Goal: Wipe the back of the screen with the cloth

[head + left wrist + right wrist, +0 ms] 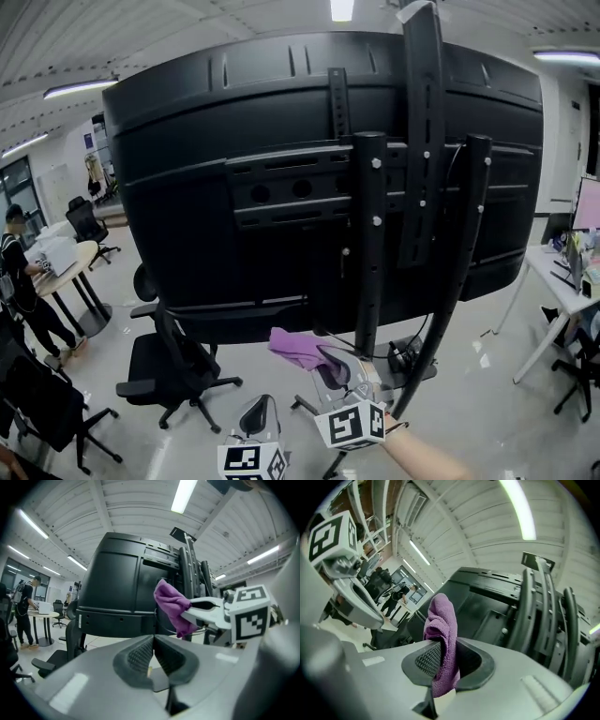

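Note:
The large black back of the screen (281,169) fills the head view, mounted on a black stand with upright bars (370,244). My right gripper (330,364) is shut on a purple cloth (295,346), held just below the screen's lower edge. In the right gripper view the cloth (442,630) sticks up from between the jaws toward the screen back (487,602). My left gripper (261,419) hangs lower and to the left, shut with nothing in it; its view shows the screen (122,588) and the cloth (173,606) in the right gripper (206,609).
Black office chairs (173,370) stand on the floor under the screen. A round table (70,262) with a person beside it is at the left. A white desk (562,286) stands at the right. The stand's base (412,361) sits by my right gripper.

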The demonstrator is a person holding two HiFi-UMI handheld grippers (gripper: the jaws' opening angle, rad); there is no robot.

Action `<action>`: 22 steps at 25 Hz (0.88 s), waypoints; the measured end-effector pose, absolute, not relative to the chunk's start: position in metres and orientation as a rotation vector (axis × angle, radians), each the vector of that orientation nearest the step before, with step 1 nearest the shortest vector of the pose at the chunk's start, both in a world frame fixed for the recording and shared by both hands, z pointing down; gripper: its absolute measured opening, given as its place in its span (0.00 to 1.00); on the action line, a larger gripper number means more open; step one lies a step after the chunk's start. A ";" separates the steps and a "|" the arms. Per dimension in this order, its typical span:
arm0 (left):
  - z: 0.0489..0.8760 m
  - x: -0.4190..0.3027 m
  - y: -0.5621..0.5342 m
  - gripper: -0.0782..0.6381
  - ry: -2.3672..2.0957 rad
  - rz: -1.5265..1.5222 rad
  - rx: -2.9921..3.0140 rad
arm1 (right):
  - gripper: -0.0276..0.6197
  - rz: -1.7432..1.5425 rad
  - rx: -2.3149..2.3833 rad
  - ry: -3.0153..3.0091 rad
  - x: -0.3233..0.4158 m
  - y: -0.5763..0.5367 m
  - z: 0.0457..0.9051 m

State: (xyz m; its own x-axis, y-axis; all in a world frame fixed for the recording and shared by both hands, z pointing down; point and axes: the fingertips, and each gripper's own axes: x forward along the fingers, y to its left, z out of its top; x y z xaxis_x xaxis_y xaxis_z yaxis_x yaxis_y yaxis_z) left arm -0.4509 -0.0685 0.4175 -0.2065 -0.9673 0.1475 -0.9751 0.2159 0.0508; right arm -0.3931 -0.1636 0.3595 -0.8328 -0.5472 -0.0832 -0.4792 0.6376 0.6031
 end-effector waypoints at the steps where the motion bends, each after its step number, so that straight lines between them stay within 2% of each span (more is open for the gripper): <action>1: 0.419 -0.431 -0.075 0.12 -2.316 0.079 1.896 | 0.14 -0.932 0.887 -2.752 -0.368 -0.167 0.362; 15: 0.432 -0.167 -0.184 0.12 -2.100 0.088 2.183 | 0.14 -0.573 1.261 -2.665 -0.050 -0.236 0.396; 22: 0.416 -0.059 -0.240 0.12 -1.950 0.156 2.338 | 0.14 -0.504 1.471 -2.586 0.067 -0.269 0.385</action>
State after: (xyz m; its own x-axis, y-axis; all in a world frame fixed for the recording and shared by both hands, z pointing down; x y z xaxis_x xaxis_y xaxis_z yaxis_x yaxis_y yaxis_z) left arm -0.0593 -0.2401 0.4158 0.1778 -0.9743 0.1381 -0.9839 -0.1788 0.0059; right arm 0.0672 -0.2693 0.3850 -0.5189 -0.8529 -0.0566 -0.8118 0.4710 0.3453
